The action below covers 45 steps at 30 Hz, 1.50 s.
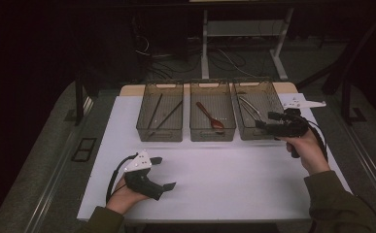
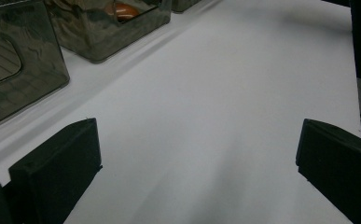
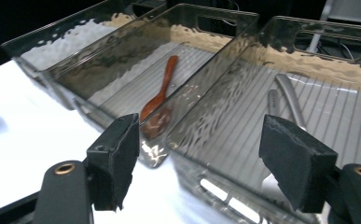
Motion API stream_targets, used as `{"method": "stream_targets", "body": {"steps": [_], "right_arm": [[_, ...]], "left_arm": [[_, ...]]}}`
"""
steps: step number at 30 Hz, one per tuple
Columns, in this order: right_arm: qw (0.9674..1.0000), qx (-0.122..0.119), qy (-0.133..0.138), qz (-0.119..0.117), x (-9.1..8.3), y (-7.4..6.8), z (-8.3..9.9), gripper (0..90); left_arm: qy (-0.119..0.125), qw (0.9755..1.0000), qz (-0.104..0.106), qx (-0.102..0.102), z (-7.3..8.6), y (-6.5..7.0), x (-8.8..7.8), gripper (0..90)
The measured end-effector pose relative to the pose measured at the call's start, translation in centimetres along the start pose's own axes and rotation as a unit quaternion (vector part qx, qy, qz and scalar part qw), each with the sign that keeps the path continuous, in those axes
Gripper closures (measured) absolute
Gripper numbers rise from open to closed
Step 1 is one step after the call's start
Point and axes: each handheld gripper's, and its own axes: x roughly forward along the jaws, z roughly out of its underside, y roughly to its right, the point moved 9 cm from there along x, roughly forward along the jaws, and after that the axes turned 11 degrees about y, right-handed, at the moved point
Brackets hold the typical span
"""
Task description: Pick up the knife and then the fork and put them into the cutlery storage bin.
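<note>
Your right hand-held gripper (image 1: 268,121) sits at the near right corner of the right-hand bin (image 1: 268,99), a smoked, see-through plastic box with a rippled wall, a ribbed floor and a slot handle cut in its end. Its jaws stand apart with nothing between the pads; the blocky black pads (image 3: 117,158) look like coarse foam, frayed at the edges. In the right gripper view the bin's near wall runs just past them. Inside that bin lie metal utensils (image 1: 249,108), slim, grey and smooth, resting on the ribs toward the far side.

Your left hand-held gripper (image 1: 159,172) rests low on the white tabletop (image 1: 224,170), well apart from the bins, jaws wide and empty, with matte white surface between them in the left gripper view.

The middle bin (image 1: 213,133) holds a reddish-brown wooden spoon (image 1: 211,117), bowl toward you, handle angled to the back. The left bin (image 1: 160,133) holds two thin dark sticks (image 1: 159,114) lying slantwise. All three bins stand side by side, nearly touching. No writing can be read on anything.

A grey three-cornered plate (image 1: 299,102) lies beyond your right hand. The floor behind carries cables and a desk frame.
</note>
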Motion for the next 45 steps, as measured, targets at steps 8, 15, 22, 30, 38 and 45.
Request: {"method": "stream_targets", "body": {"steps": [8, 15, 22, 30, 38, 45], "right_arm": [[0.9995, -0.017, 0.005, -0.025, -1.4, -2.4, 1.5, 22.8], [0.9987, -0.031, 0.015, -0.038, -2.2, -3.7, 3.0, 18.7], [0.9977, -0.034, 0.028, -0.052, -3.1, -4.7, 4.0, 18.0], [0.9965, -0.044, 0.018, -0.069, -4.0, -5.7, 6.1, 17.8], [0.9964, -0.039, 0.007, -0.075, -4.9, -6.5, 8.3, 17.8], [0.9963, -0.043, -0.002, -0.074, -5.7, -6.6, 9.7, 17.8]], "left_arm": [[0.0, 1.0, -0.002, 0.001, 0.0, 0.0, 0.0, 0.0], [0.0, 1.0, -0.002, 0.001, 0.0, 0.1, 0.0, 0.0], [-0.001, 1.0, -0.001, 0.001, 0.1, 0.1, 0.0, 0.0], [0.0, 1.0, -0.002, 0.0, 0.1, 0.1, -0.1, 0.0], [0.0, 1.0, -0.002, 0.0, 0.1, 0.0, -0.1, 0.0], [0.002, 1.0, -0.003, -0.002, 0.0, 0.0, -0.2, 0.0]]}}
